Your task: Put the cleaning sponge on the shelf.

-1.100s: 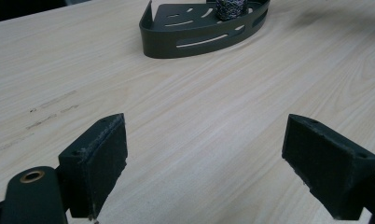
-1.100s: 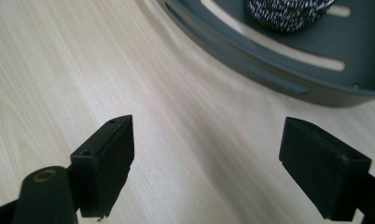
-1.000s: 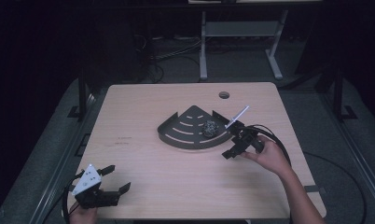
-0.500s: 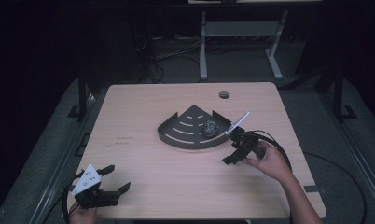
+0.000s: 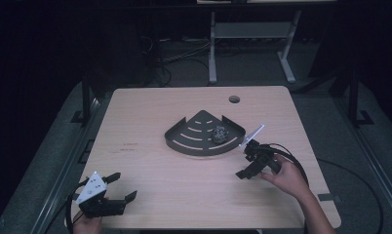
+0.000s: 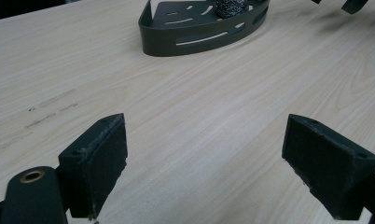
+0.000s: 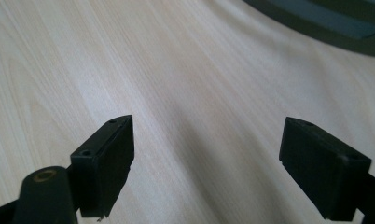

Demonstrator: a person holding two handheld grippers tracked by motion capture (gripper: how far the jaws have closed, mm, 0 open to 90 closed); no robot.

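Worktop of pale wood grain, dark room around it. Near its middle sits a dark, fan-shaped tray with a low wall and curved slots in its floor. Inside the tray, toward its right side, lies a small dark crumpled lump; what it is made of I cannot tell. A round hole is cut in the worktop beyond the tray.

Right hand-held gripper hangs low over bare wood just right of the tray's curved front wall, apart from it. Jaws spread wide, nothing between them. The right hand grips it from behind, cable looping off to the right. From the right gripper view: two black pads wide apart over plain wood, the tray's edge at the top right.

Left hand-held gripper sits at the near left corner of the worktop, well apart from the tray, grey plate on top. Jaws spread, empty. From the left gripper view: pads wide apart above the wood, tray and lump far ahead, tips of the other gripper at the upper right.

Faint dark scuff marks on the wood left of the tray.
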